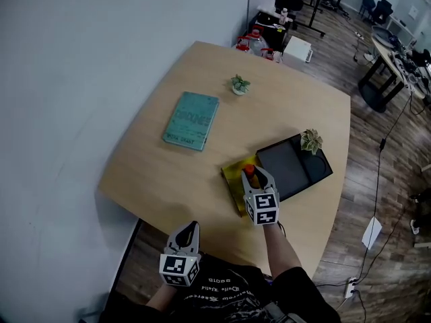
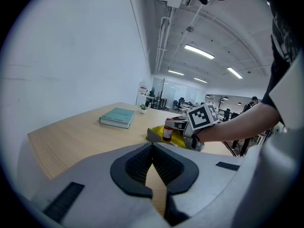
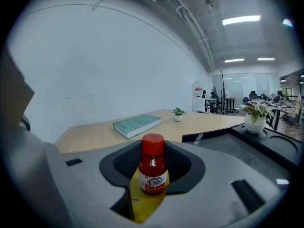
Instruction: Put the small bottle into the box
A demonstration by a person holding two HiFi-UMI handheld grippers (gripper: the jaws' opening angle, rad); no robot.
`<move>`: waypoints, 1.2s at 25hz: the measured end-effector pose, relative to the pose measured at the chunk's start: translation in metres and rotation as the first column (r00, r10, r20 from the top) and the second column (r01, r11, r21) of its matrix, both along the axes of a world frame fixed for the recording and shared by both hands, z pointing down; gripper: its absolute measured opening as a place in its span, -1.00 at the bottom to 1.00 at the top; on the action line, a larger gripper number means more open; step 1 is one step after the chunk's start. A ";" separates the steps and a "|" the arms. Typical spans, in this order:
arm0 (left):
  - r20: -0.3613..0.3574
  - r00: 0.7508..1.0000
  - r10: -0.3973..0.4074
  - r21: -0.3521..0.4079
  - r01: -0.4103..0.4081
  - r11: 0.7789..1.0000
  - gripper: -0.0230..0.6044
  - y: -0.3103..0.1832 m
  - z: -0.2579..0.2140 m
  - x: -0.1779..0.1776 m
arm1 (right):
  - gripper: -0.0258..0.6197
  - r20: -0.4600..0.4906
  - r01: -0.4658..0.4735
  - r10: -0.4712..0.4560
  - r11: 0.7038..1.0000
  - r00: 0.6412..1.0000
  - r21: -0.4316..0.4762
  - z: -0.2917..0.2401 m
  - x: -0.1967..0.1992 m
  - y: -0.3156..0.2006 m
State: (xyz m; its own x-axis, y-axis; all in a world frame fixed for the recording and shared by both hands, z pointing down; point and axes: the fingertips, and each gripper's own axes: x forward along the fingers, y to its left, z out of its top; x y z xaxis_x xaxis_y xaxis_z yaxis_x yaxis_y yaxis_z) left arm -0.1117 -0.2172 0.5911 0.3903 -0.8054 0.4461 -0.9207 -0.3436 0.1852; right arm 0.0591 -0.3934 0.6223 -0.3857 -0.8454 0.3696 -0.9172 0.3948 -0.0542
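Clamped upright in the right tool (image 1: pixel 258 174), the small red-capped bottle (image 3: pixel 153 167) hangs just above the yellow box (image 1: pixel 234 174) under its jaws, not yet released; the left tool (image 2: pixel 152 148) is closed, empty.

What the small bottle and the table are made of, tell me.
Small bottle: likely clear plastic or glass, glossy, judging by the highlight on its red body.
Table: pale wood or wood-look laminate, matte, with faint grain lines.

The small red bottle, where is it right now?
The small red bottle is upright, clamped in the right gripper, just over the yellow box, which lies beside the black tray, on its left in the head view.
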 end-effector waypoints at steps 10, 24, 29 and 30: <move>0.003 1.000 -0.015 0.003 0.015 1.000 -0.91 0.003 0.002 -0.007 | -0.39 -0.048 0.017 -0.019 0.999 0.999 -0.050 0.004 -0.004 0.013; -0.013 0.999 -0.049 0.008 0.049 0.999 -0.91 0.008 0.001 -0.019 | 0.02 0.009 0.050 -0.050 0.997 0.999 -0.056 -0.008 -0.008 0.030; -0.036 0.999 -0.027 0.021 0.028 0.999 -0.91 0.008 -0.003 -0.013 | 0.02 0.074 0.091 -0.090 0.996 0.993 -0.005 -0.036 -0.010 0.053; -0.045 0.999 -0.023 0.022 0.024 0.999 -0.91 0.008 -0.003 -0.012 | 0.02 0.099 0.088 -0.087 0.996 0.991 -0.001 -0.040 -0.008 0.058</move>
State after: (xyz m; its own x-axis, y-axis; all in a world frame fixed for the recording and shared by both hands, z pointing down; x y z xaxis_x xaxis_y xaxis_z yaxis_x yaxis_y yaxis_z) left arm -0.1239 -0.2096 0.5883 0.3904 -0.8245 0.4097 -0.9195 -0.3266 0.2189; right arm 0.0510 -0.3350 0.5819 -0.4930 -0.8048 0.3306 -0.8692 0.4727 -0.1452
